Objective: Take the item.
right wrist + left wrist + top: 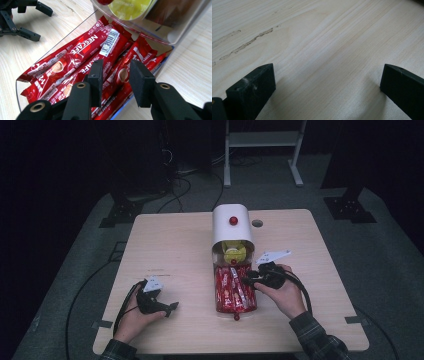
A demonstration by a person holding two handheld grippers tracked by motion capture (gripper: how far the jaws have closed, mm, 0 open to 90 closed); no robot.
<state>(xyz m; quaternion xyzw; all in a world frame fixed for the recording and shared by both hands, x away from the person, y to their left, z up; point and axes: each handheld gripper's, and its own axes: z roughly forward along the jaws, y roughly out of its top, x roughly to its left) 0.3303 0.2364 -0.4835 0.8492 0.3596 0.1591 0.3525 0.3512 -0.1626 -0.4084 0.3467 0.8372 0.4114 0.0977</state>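
High view: at frame centre a white dispenser (231, 227) stands on the wooden table (175, 245), its clear tray (235, 312) full of red coffee sachets (232, 290). The right gripper (248, 280) hovers at the tray's right edge; the left gripper (170, 308) rests lower left.

Left gripper view: jaws stand wide over bare wood.

Right gripper view: jaws partly open just above the sachets (82, 57), clasping nothing.

Sachets (235, 290) lie in tray (218, 309), seemingly before dispenser (231, 227).
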